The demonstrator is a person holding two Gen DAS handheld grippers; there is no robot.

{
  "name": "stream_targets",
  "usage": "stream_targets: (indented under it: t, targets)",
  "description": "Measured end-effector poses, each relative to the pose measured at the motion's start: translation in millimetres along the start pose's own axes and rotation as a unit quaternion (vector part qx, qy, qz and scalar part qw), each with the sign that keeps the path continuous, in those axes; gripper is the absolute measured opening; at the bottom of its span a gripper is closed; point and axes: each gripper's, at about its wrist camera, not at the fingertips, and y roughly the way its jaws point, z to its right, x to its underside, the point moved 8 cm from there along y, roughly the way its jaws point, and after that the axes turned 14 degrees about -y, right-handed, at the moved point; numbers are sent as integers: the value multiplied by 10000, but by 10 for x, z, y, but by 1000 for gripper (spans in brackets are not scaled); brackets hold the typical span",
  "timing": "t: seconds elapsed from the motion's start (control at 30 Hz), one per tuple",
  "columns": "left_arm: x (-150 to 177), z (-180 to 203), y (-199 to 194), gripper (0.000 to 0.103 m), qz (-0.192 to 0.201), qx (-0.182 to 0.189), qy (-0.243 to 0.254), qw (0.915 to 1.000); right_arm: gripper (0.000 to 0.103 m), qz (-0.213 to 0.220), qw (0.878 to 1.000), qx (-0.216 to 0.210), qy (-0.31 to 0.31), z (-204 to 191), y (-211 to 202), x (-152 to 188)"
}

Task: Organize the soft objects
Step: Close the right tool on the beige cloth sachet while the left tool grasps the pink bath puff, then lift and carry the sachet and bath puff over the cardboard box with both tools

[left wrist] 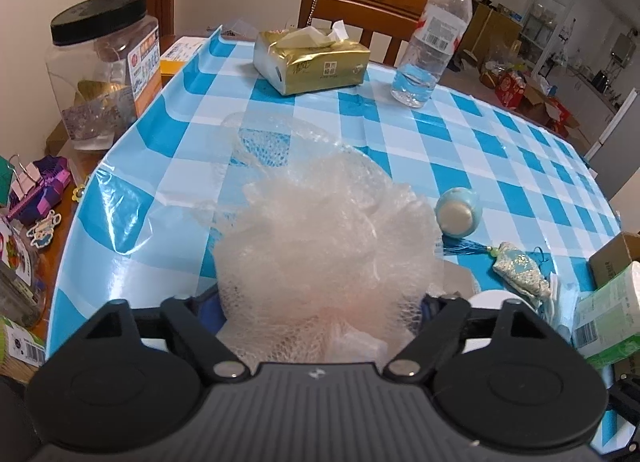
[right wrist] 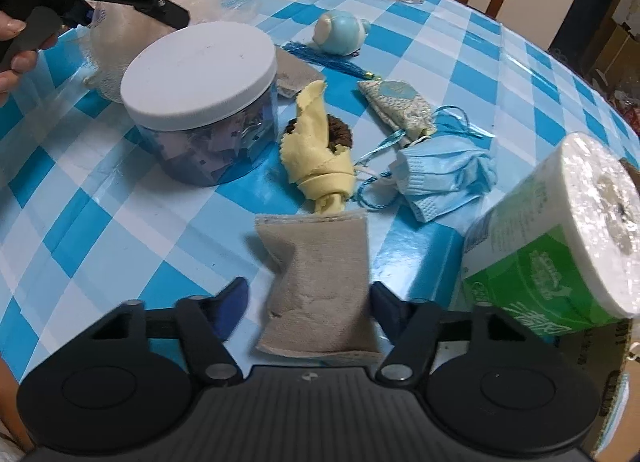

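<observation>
Your left gripper (left wrist: 326, 302) is clamped on the mesh bath puff (left wrist: 324, 246), left of the white-lidded jar (right wrist: 200, 101). Right of the jar, your right gripper (right wrist: 308, 294) stands apart around the grey cloth (right wrist: 320, 282), whose long axis points toward the yellow cloth (right wrist: 320, 149).

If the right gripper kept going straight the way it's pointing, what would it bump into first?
Probably the rolled pale-yellow cloth. The right gripper has a grey folded fabric piece between its jaws, and that cloth lies just past its far edge. Depth is hard to judge.
</observation>
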Motion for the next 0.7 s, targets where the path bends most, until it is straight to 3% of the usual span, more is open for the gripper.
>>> stream_targets:
  t: [0.3, 0.7]
  targets:
    - [-24, 48, -115, 62, 0, 34, 217, 9998, 41, 30, 10000, 82, 47, 63, -71, -15]
    - [-77, 88, -394, 56, -1, 49, 473, 9989, 29, 218, 9997, 120, -31, 83, -245, -62]
